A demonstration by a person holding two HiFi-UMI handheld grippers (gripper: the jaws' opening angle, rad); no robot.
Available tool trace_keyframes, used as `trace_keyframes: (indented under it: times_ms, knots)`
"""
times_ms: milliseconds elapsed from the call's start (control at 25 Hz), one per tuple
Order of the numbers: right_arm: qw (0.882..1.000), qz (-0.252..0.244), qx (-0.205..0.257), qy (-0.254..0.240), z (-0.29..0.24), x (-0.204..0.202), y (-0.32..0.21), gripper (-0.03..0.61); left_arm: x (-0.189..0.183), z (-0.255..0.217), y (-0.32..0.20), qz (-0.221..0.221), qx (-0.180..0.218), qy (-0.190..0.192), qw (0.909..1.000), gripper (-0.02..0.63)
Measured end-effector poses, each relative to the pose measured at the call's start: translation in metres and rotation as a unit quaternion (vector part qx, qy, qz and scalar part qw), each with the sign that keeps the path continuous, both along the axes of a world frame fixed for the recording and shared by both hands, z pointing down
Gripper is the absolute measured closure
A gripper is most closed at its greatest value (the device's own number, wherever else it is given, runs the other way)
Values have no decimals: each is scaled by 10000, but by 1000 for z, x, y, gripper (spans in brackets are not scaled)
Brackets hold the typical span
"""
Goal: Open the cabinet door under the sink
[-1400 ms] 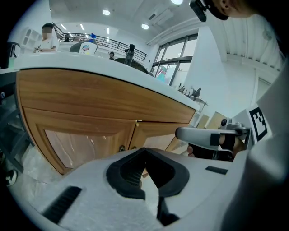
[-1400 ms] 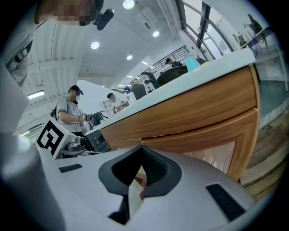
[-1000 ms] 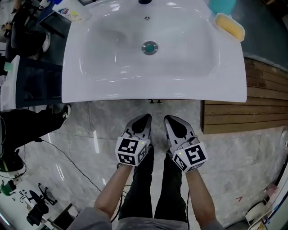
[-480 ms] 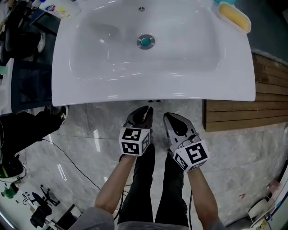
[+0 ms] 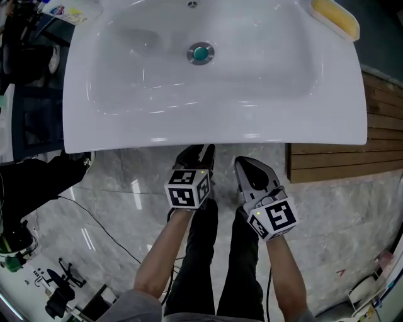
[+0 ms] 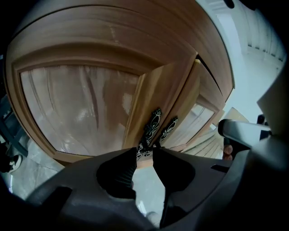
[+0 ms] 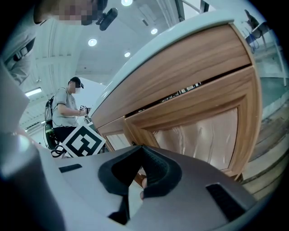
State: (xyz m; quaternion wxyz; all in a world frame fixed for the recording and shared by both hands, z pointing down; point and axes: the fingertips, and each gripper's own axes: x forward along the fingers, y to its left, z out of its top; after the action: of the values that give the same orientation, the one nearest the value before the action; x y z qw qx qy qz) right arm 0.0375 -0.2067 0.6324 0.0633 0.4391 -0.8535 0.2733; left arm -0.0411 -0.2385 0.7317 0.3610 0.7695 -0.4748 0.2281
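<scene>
Door handles (image 6: 153, 126), left gripper view only

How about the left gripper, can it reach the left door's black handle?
Probably yes: the left gripper, jaws opening and empty, points straight at the handle with nothing in the way.

You look down on a glossy white sink (image 5: 214, 129) with a teal-green drain (image 5: 200, 53) and a yellow bar (image 5: 332, 14) at its far right corner. Under it the cabinet door (image 6: 81, 108) is warm honey-brown wood round a milky, streaked pane, and its handles (image 6: 152, 127) are black with pale scrollwork. The floor (image 5: 126, 188) is grey veined marble with white glints, and the slats (image 5: 327, 163) to the right are mid-brown.
</scene>
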Motion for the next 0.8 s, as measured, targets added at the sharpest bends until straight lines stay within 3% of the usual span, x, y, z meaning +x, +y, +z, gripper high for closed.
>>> trace_keyframes:
  times_ms: [360, 800]
  knots:
    - [9999, 77, -148, -15, 14, 5, 7, 571, 6, 7, -8, -46, -215, 100, 9997, 500]
    - [9997, 213, -132, -53, 11, 18, 1, 571, 9, 14, -9, -117, -404, -95, 9991, 514]
